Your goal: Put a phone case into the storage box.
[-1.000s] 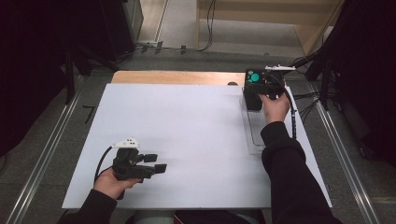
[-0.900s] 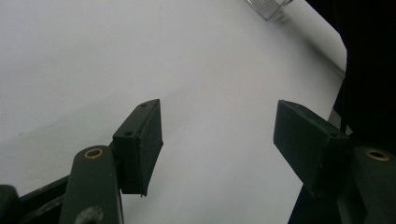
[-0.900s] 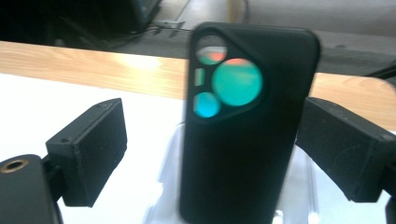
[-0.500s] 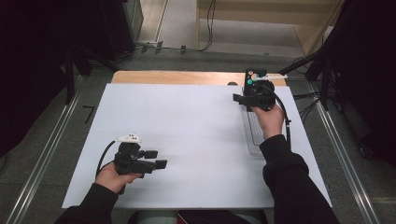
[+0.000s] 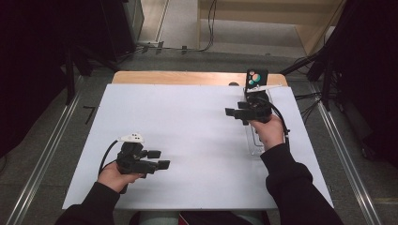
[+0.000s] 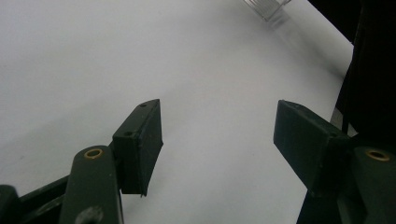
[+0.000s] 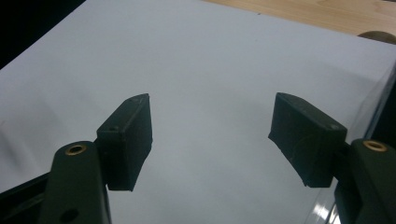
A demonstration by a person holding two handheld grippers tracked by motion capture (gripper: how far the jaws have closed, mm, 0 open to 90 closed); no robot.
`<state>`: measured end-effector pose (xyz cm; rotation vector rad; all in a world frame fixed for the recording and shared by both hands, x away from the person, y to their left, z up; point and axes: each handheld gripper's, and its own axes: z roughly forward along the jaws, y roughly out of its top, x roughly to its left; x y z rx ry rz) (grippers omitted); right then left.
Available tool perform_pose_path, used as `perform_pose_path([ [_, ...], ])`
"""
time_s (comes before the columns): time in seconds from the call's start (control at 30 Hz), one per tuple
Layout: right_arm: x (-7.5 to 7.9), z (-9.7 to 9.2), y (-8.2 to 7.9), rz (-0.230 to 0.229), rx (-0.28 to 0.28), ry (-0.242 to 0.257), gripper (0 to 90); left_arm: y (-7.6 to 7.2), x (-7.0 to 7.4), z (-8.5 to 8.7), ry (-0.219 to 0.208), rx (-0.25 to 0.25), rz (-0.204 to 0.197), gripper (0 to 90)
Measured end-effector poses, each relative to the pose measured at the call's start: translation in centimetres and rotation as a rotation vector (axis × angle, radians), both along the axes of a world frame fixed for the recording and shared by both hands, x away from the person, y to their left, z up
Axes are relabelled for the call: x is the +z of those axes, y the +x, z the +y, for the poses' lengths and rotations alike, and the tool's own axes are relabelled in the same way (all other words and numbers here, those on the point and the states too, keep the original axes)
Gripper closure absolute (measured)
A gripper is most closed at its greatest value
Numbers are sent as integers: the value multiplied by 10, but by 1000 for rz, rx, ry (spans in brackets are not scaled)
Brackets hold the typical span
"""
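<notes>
My left gripper (image 5: 160,159) rests low over the front left of the white board (image 5: 187,126), jaws pointing right. In the left gripper view the left gripper (image 6: 217,130) is open, with bare board between its pads. A hand holds my right gripper (image 5: 233,112) above the board's right side, jaws pointing left. In the right gripper view the right gripper (image 7: 212,126) is open too; its jaws have just been closing, with nothing between them. A clear plastic tray (image 5: 253,138) lies under the right hand.
A black box with coloured dots (image 5: 256,77) stands at the back right, by the tray's far end. A wooden strip (image 5: 187,77) runs along the board's far edge. The tray's corner (image 6: 268,7) shows far off in the left gripper view. Cables cross the floor behind the table.
The right gripper has come away from the black box at the back right, toward the front and left, and turned its jaws to the left. Its jaws have narrowed. The left gripper has stayed put.
</notes>
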<state>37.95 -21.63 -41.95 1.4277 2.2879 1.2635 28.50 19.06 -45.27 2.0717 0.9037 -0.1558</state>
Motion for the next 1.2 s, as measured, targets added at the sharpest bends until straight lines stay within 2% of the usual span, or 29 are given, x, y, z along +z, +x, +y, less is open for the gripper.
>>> perform_pose_path([
  [0.23, 6, 1, -20, 15, 73, 58, 287, -2, 1, 0, -3, -12, -5, 311],
  [0.37, 5, 2, -32, 15, 116, 37, 287, -4, 1, 3, -4, -15, -13, 311],
  [0.6, -2, 3, -52, 17, 168, 38, 285, -5, 1, 5, -17, -12, -16, 311],
  [1.2, -26, 1, -93, 24, 241, -10, 266, -11, 0, 2, -12, -49, -41, 311],
])
